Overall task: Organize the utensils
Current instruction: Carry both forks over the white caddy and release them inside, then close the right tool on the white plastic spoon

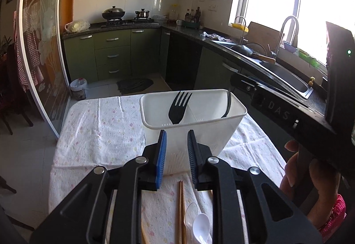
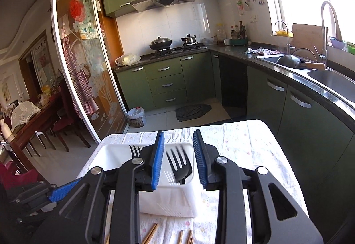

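A white utensil holder (image 1: pixel 219 133) stands on the cloth-covered table (image 1: pixel 99 128). A black fork (image 1: pixel 178 107) stands in it, and a second black utensil (image 1: pixel 228 102) leans at its right end. My left gripper (image 1: pixel 176 155) is open and empty, just before the holder. Wooden chopsticks (image 1: pixel 180 208) and two white plastic spoons (image 1: pixel 200 225) lie on the cloth below it. In the right wrist view my right gripper (image 2: pixel 178 159) is open and empty above the holder (image 2: pixel 170 206), with one black fork (image 2: pixel 180 165) between its fingers' line and another fork (image 2: pixel 134 151) to the left. Chopsticks (image 2: pixel 150 234) lie nearer.
The right gripper's black body (image 1: pixel 310 115) and the hand holding it are at the right in the left wrist view. The left gripper's blue finger (image 2: pixel 64 190) shows low left in the right wrist view. Green cabinets, stove and sink (image 2: pixel 332 80) lie beyond the table.
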`<control>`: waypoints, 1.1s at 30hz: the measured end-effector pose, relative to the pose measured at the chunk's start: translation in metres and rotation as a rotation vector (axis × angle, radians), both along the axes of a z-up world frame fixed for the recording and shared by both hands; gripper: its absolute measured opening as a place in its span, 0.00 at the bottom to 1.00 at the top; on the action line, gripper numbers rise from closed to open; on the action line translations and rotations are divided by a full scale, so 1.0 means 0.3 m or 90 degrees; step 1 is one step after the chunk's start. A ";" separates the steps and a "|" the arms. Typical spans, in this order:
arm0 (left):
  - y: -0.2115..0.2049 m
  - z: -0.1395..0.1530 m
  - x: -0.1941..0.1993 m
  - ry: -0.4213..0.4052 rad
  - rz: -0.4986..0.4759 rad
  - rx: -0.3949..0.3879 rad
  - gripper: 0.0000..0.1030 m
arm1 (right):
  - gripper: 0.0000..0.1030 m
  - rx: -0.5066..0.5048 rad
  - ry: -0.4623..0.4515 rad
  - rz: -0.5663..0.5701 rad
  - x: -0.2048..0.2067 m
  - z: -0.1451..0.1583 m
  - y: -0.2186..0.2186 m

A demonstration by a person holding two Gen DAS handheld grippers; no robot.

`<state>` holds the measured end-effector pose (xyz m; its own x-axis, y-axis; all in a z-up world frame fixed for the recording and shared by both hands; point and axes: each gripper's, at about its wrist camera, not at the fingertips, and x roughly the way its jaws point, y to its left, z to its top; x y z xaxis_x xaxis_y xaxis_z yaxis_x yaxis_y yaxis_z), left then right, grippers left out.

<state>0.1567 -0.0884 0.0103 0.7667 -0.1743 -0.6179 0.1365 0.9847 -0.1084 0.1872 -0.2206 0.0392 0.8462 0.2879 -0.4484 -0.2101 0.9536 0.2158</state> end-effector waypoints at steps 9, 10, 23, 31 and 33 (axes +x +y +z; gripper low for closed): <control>0.019 -0.104 -0.052 0.109 -0.010 0.001 0.18 | 0.28 -0.038 0.316 0.138 -0.233 -0.193 0.000; 0.021 -0.110 -0.059 0.115 -0.010 0.002 0.18 | 0.28 -0.042 0.366 0.162 -0.253 -0.244 0.011; -0.020 -0.077 -0.125 0.093 -0.040 0.016 0.24 | 0.26 -0.062 0.618 0.208 -0.290 -0.472 0.143; 0.055 -0.067 -0.134 0.093 -0.024 -0.008 0.24 | 0.16 -0.144 0.628 0.166 -0.318 -0.471 0.218; 0.074 -0.068 -0.136 0.094 -0.016 -0.012 0.24 | 0.14 -0.159 0.621 0.161 -0.318 -0.456 0.217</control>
<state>0.1160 -0.0663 -0.0100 0.6625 -0.2050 -0.7205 0.1429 0.9788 -0.1470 0.0920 -0.1556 -0.0975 0.0118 0.2112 -0.9774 -0.2503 0.9469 0.2016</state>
